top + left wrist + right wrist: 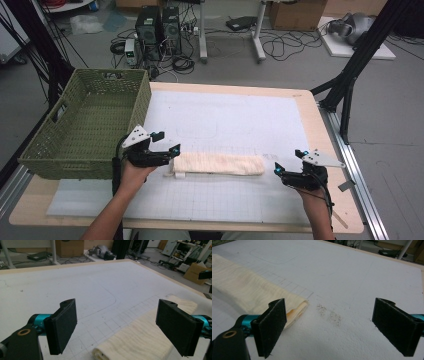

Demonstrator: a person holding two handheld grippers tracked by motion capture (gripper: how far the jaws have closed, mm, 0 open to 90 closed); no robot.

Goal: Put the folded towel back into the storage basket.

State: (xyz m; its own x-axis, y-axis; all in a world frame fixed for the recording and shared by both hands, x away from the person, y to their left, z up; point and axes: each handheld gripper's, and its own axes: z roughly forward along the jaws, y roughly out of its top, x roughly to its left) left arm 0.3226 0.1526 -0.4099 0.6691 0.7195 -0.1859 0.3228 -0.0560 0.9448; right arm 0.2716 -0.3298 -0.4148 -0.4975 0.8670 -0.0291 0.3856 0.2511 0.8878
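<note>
Left tongs [167,149] and right tongs [280,167] both wide, empty; folded towel [220,164] flat on surface [225,120] between them; soft, light, floppy; pinch each end through all layers.

The towel [218,164] is lying folded into a long, narrow strip on the white mat [225,120], running left to right across its near half. It is cream, with a soft ribbed weave. Its layers are showing at both ends: the left end [105,353] is showing rolled folds, and the right end [298,311] is gaping slightly, with an orange-tinted inner layer peeking out. It is resting flat.
</note>
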